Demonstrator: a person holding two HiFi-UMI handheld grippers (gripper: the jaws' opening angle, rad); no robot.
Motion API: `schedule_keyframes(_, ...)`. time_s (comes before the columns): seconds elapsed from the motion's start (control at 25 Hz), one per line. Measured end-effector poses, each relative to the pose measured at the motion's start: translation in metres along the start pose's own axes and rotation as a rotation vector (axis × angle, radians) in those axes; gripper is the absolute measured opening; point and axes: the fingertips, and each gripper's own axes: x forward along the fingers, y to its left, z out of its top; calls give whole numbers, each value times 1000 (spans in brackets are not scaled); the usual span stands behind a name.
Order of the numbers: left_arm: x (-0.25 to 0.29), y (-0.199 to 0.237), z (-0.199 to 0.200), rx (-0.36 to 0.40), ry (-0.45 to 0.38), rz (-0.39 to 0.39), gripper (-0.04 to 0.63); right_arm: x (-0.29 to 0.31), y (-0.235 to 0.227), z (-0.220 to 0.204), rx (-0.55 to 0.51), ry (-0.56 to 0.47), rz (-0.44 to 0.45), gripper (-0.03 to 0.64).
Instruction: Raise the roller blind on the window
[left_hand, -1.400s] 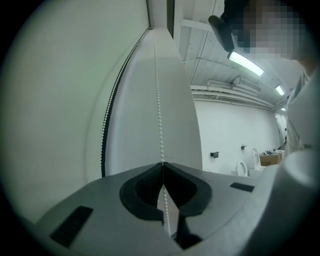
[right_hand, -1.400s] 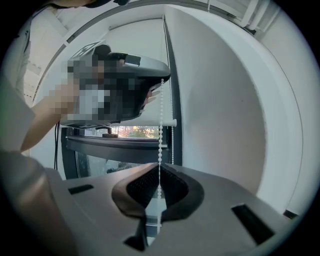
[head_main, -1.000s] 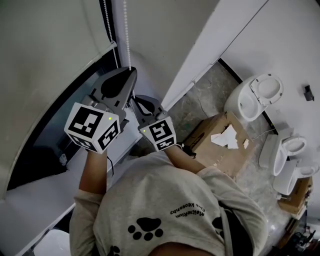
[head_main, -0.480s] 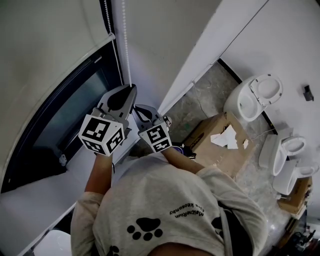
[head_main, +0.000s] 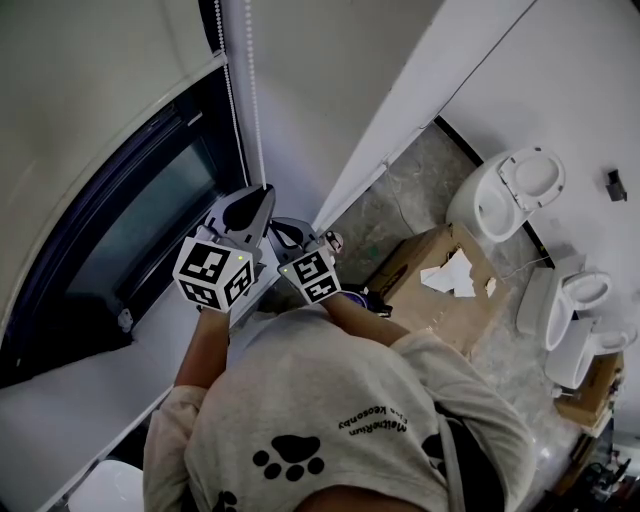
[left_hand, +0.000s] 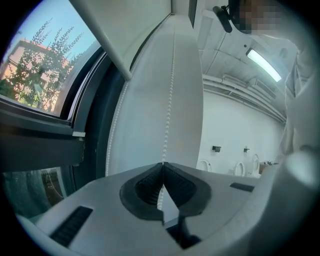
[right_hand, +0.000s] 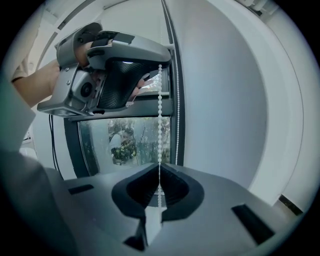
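Head view: white roller blind (head_main: 90, 100) partly up, bead chain (head_main: 252, 90) alongside.

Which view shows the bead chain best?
The right gripper view: the bead chain runs from the left gripper down into the right gripper, both shut on it. The left gripper view shows it rising from its jaws; the head view, only thin strands above.

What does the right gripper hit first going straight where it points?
Probably the window glass behind the bead chain that the right gripper grips; the left gripper sits above that line. Depth unclear.
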Motion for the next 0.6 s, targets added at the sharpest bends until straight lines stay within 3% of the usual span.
schedule_keyframes(0.6, 4, 6, -38, -47, 41, 5, 11, 6, 1, -38, 41, 90, 23, 12)
